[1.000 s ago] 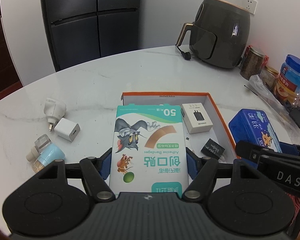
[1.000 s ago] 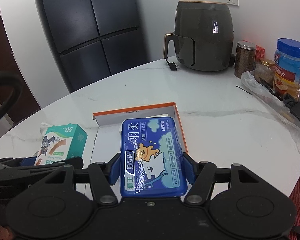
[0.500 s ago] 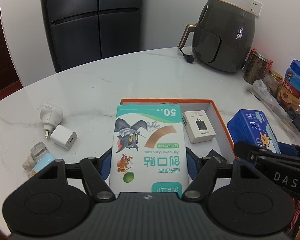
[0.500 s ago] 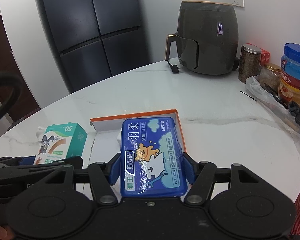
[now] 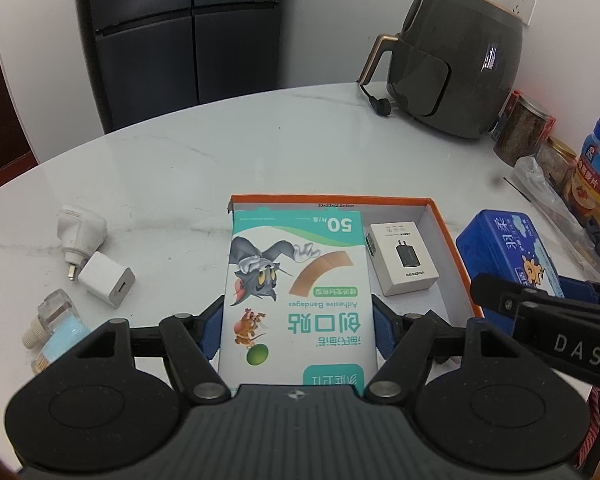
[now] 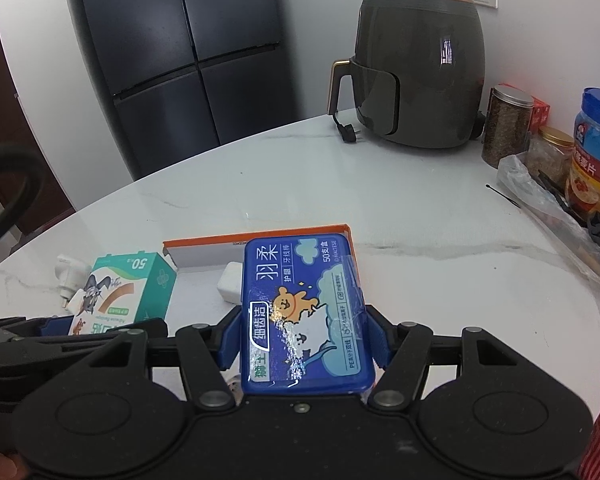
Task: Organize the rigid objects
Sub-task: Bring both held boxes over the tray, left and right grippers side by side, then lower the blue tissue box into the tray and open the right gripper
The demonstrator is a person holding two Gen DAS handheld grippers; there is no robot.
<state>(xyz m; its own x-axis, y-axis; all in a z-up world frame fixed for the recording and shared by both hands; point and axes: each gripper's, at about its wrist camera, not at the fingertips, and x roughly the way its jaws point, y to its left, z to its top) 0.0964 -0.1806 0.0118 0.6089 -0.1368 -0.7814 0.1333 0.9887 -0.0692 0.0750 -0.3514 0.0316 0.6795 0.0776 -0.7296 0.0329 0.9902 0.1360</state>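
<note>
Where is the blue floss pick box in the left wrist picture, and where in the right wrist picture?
Left wrist: the blue floss pick box is at the right edge, beside the orange tray, held by the right gripper.
Right wrist: the box fills the lower centre, clamped between the fingers.
Shared landmark: the air fryer at the table's far side.

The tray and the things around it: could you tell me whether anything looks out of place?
Three small things lie loose on the table left of the orange tray: a white plug, a white charger cube and a blue-capped vial on its side. Nothing looks spilled or damaged.
</note>
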